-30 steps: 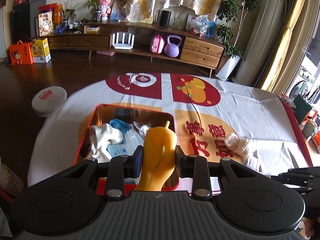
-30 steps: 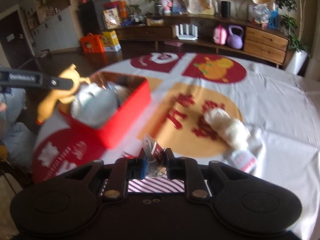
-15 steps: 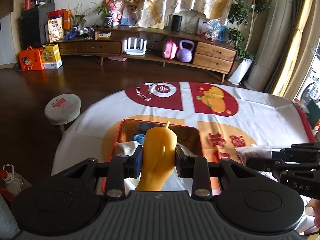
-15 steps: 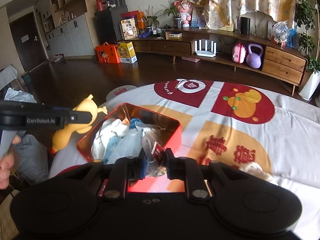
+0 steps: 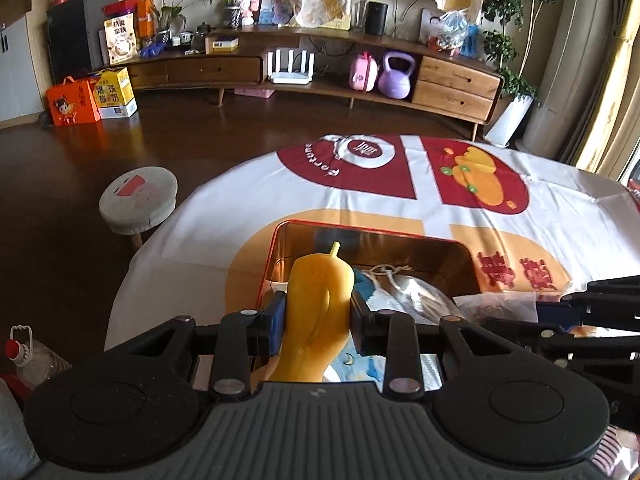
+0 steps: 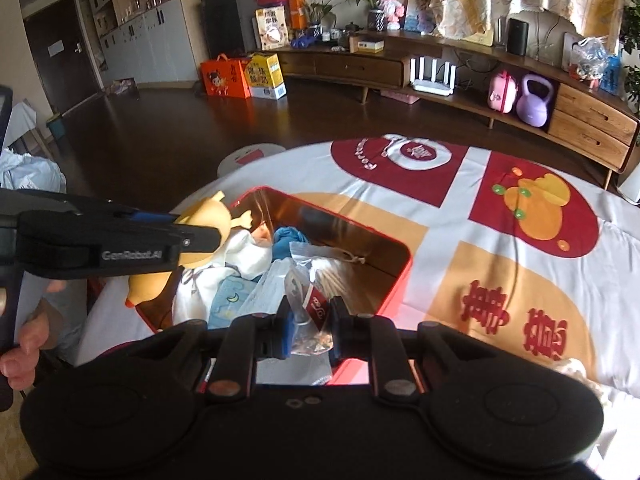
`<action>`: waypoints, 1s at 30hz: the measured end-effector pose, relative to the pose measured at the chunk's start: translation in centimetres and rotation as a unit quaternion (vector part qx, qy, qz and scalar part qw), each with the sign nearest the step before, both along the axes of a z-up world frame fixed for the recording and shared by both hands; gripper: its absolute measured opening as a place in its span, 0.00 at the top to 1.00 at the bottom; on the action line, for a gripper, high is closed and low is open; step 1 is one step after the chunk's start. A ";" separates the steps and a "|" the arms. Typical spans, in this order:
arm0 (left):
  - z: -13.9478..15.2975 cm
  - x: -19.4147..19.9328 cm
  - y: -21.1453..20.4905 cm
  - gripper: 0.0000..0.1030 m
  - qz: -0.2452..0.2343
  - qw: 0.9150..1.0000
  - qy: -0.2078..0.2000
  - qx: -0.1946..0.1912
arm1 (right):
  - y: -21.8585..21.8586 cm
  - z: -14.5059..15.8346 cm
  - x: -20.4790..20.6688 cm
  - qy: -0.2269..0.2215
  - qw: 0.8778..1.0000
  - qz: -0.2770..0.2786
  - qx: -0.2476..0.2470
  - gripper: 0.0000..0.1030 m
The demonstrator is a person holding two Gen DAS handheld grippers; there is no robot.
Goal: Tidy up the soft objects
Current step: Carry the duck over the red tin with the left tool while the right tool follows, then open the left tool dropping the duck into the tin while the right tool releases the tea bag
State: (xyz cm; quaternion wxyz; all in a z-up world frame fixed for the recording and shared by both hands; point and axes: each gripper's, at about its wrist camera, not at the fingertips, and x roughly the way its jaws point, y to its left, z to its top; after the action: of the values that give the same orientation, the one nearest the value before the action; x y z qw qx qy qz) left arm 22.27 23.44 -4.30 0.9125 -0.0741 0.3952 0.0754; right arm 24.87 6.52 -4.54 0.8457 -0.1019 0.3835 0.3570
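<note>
My left gripper [image 5: 318,316] is shut on a yellow rubber toy [image 5: 320,304] and holds it over the near left edge of a red tin box [image 5: 372,236]. The toy and left gripper also show in the right wrist view [image 6: 208,224]. My right gripper [image 6: 310,320] is shut on a clear snack packet with a red label [image 6: 310,312] above the box's near side [image 6: 402,276]. The box holds white and blue cloths [image 6: 244,260] and clear bags [image 6: 320,260]. A white knotted cloth [image 6: 576,368] lies on the table at lower right, mostly hidden.
The round table has a white, red and orange cloth [image 6: 500,240]. A small round stool [image 5: 138,196] stands on the dark floor left of the table. A long wooden sideboard [image 5: 320,68] runs along the far wall. A plastic bottle [image 5: 24,356] stands at lower left.
Both grippers have moved left and forward over the red box, each keeping its object. The right gripper carried the packet away from the white cloth to above the box.
</note>
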 end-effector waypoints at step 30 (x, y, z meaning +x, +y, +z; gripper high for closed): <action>-2.5 0.5 0.2 0.28 -0.003 1.000 0.010 -0.018 | 1.5 -2.4 0.3 0.020 1.000 0.002 -0.022 0.65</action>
State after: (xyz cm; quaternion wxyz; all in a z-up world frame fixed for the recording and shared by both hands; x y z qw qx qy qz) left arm 22.79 23.68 -6.84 0.9072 -0.0889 0.4058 0.0661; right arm 25.20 8.02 -6.98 0.8345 -0.1140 0.4078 0.3526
